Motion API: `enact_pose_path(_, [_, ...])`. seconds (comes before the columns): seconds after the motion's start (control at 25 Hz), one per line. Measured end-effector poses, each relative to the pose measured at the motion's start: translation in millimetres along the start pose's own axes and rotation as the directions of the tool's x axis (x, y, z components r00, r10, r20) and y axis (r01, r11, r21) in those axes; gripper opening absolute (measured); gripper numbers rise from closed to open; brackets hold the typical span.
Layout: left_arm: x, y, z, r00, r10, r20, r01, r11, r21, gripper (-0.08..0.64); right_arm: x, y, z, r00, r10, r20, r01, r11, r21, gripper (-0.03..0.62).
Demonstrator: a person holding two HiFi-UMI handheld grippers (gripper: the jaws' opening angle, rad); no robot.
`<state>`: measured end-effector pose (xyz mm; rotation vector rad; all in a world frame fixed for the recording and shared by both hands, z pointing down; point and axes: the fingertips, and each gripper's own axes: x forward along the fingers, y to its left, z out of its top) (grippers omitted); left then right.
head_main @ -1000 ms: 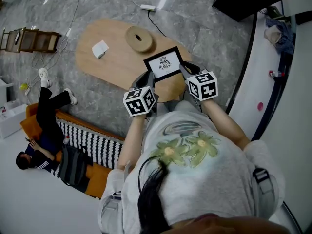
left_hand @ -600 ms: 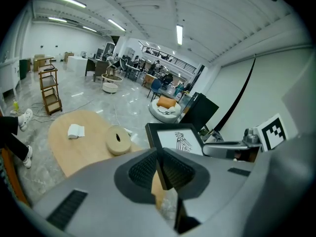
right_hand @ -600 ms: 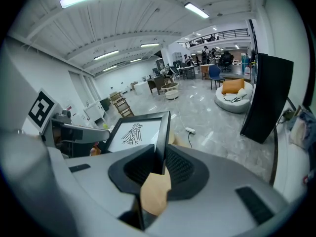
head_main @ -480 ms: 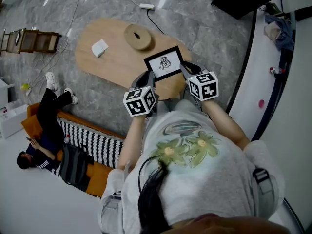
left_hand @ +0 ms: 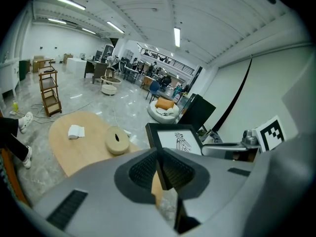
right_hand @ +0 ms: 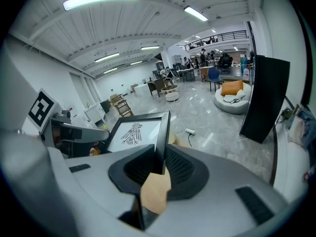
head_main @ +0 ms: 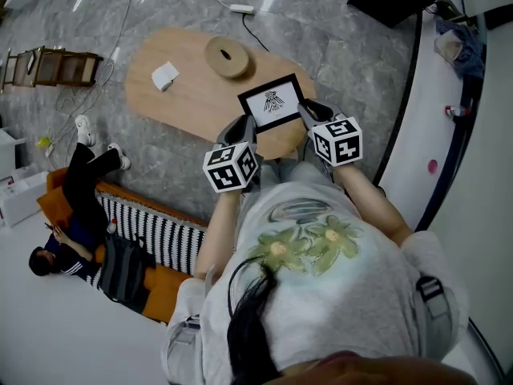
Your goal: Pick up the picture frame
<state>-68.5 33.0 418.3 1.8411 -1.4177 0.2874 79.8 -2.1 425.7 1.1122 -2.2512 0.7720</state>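
Observation:
The picture frame [head_main: 272, 103], black-edged with a bird drawing on white, hangs tilted above the near end of the wooden table [head_main: 184, 103]. My left gripper [head_main: 245, 126] is shut on the frame's left edge [left_hand: 159, 158], and my right gripper [head_main: 309, 112] is shut on its right edge [right_hand: 163, 142]. Both gripper views show the frame [left_hand: 177, 139] [right_hand: 136, 132] rising from between the ribbed pads, off the tabletop.
On the table lie a round wooden disc with a hole [head_main: 226, 56] and a small white block [head_main: 165, 76]. A power strip and cable [head_main: 241, 10] lie on the floor beyond. A person [head_main: 76, 215] lies on an orange-and-striped couch at left. A wooden rack [head_main: 48, 65] stands far left.
Both grippers and the frame have drifted slightly away from me and up in the head view. The lying person's legs have shifted.

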Motion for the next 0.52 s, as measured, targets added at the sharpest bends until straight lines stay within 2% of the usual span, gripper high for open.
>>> enact_pose_path(0.52, [-16,1,-13,1.000,0.006,0.007,-0.006,1.000,-0.006,0.049,-8,12,-12,1.000,0.006,0.005,-0.006,1.000,-0.006,0.077])
